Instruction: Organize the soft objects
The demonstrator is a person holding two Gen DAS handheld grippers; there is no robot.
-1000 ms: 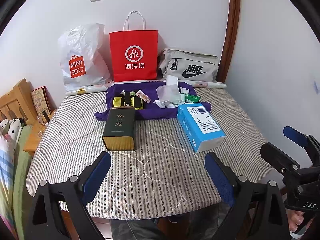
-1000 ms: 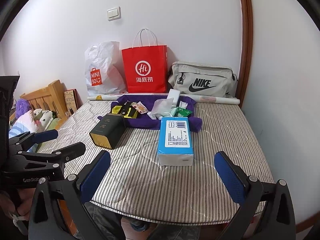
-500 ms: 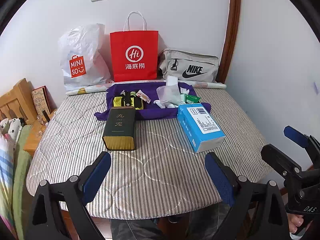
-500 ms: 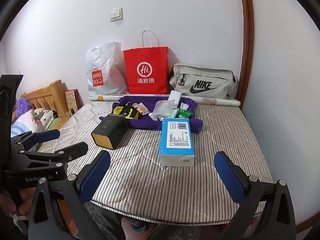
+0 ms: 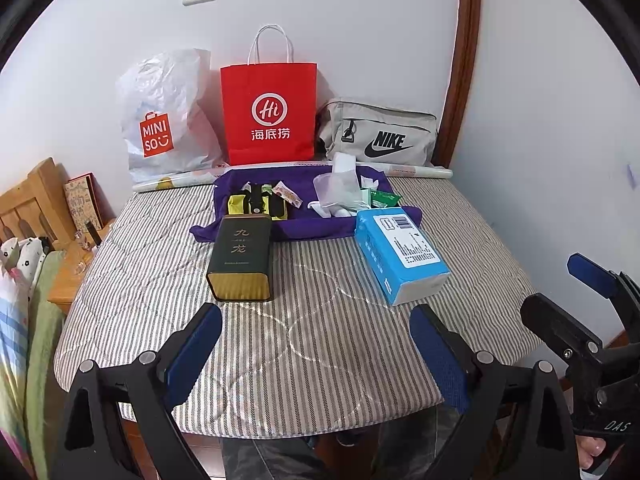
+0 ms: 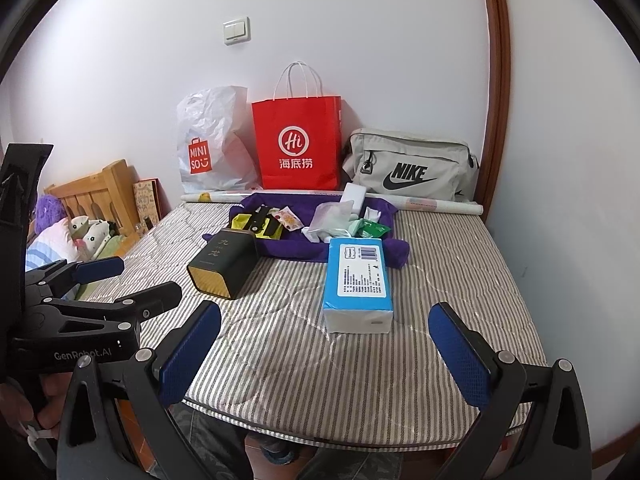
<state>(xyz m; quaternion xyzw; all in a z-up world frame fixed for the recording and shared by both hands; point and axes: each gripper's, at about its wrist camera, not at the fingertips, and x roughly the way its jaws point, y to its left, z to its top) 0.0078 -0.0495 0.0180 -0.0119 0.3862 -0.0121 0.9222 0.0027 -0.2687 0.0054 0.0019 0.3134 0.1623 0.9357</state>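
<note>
A purple cloth (image 5: 320, 224) (image 6: 288, 246) lies at the back of the striped table (image 5: 320, 340), with small packets and a clear bag (image 5: 338, 190) on it. A blue tissue pack (image 5: 400, 252) (image 6: 358, 280) lies in front on the right. A dark green tin (image 5: 240, 258) (image 6: 222, 266) lies on the left. My left gripper (image 5: 316, 352) is open and empty above the table's near edge. My right gripper (image 6: 324, 354) is open and empty, near the front edge, short of the tissue pack.
A white Miniso bag (image 5: 164, 120), a red paper bag (image 5: 268, 112) and a grey Nike bag (image 5: 380, 136) stand against the wall. A rolled paper (image 5: 416, 170) lies behind the cloth. A wooden bed frame (image 5: 28, 200) with soft toys (image 6: 84, 228) is on the left.
Both grippers have shifted very slightly; the scene has barely moved. Nothing was taken hold of or let go.
</note>
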